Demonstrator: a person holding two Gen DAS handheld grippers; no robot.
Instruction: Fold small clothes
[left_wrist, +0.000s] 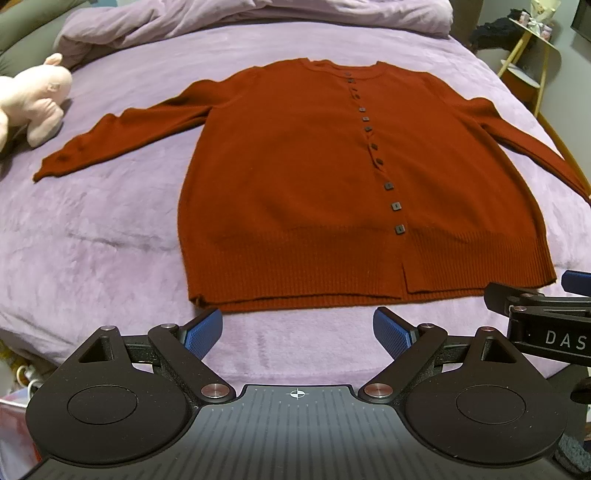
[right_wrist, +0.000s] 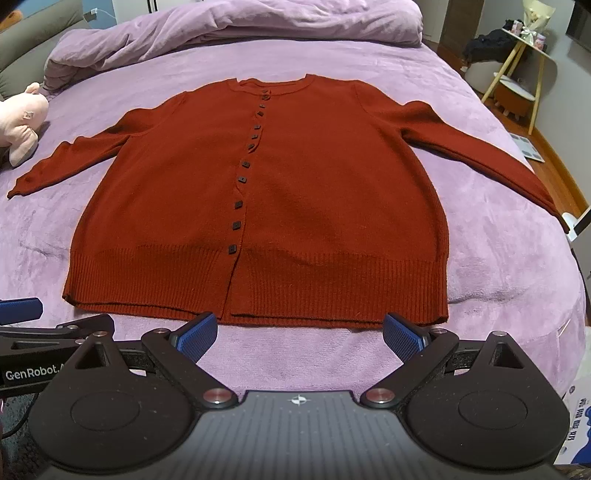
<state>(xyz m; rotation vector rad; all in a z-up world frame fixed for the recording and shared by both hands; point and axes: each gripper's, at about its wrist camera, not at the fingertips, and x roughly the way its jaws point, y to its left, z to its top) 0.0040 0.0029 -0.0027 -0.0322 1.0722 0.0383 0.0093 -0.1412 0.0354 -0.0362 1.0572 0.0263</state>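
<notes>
both grippers are held low at the near edge of the bed (left_wrist: 110, 236), just short of the cardigan's hem. on the left, the left gripper (left_wrist: 297, 332) is seen with its blue-padded jaws spread wide and nothing between them. beside it, the right gripper (right_wrist: 301, 338) is likewise spread apart and empty. farther back, a pink plush toy (left_wrist: 33, 99) is seen at the left, near the left cuff. a rust-red cardigan (left_wrist: 314, 184) is laid flat and buttoned on the purple cover, sleeves stretched outward. a crumpled duvet (right_wrist: 240, 26) is heaped beyond the collar.
</notes>
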